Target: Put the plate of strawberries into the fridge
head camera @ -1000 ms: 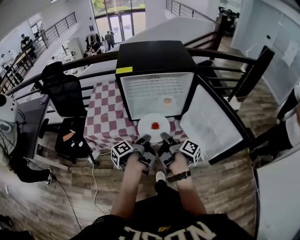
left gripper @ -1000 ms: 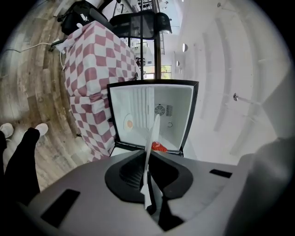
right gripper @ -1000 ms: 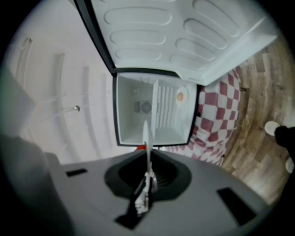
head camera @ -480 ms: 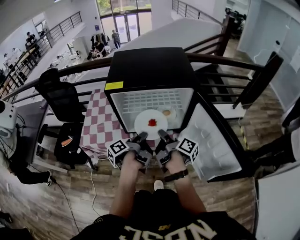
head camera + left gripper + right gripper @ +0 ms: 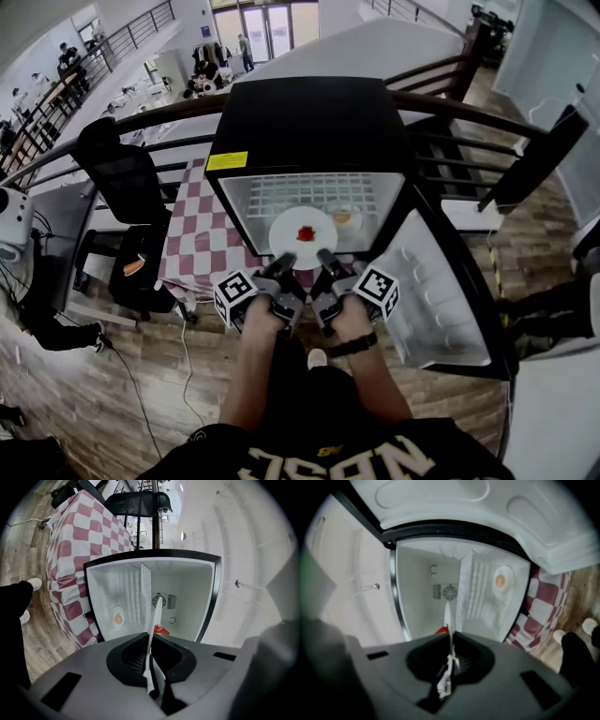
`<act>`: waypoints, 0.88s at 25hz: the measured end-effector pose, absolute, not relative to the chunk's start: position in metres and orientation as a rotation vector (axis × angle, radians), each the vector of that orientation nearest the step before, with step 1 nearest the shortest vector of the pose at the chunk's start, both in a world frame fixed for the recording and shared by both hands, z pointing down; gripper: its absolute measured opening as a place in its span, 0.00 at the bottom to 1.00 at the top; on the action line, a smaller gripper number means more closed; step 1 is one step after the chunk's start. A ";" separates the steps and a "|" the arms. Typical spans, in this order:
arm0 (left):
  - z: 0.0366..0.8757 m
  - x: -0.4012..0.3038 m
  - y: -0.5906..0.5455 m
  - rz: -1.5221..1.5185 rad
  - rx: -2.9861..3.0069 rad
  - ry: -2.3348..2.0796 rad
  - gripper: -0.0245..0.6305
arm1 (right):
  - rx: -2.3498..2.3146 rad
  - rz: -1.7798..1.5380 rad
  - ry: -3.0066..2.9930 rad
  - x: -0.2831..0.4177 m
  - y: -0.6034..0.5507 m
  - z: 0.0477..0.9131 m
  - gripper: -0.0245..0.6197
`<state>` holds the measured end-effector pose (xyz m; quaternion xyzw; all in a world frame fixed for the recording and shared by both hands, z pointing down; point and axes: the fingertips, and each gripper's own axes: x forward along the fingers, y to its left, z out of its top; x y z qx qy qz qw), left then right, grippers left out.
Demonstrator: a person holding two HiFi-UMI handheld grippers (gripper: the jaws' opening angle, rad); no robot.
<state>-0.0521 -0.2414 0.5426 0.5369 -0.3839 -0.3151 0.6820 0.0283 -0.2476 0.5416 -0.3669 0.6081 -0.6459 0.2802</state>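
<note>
A white plate (image 5: 302, 232) with a red strawberry (image 5: 306, 233) on it is held level at the mouth of the open black mini fridge (image 5: 305, 122), over its white floor. My left gripper (image 5: 284, 266) is shut on the plate's near-left rim and my right gripper (image 5: 324, 262) on its near-right rim. In the left gripper view the plate (image 5: 152, 620) shows edge-on between the jaws of the left gripper (image 5: 151, 641), with the strawberry (image 5: 161, 630) just beyond. The right gripper view shows the same plate (image 5: 448, 616) clamped in the right gripper (image 5: 451, 644).
A small dish with something orange (image 5: 343, 217) sits inside the fridge at the right, under a wire shelf (image 5: 309, 192). The fridge door (image 5: 431, 291) hangs open to the right. A checked tablecloth (image 5: 202, 244) and a black office chair (image 5: 122, 178) are on the left.
Both grippers have carried the plate forward from above the checked table to the fridge opening. Their hold on the rim is unchanged.
</note>
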 end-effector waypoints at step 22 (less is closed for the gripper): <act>0.581 -0.062 -0.322 -0.625 1.124 -0.851 0.08 | -1.054 -1.746 1.525 0.021 -0.327 0.574 0.10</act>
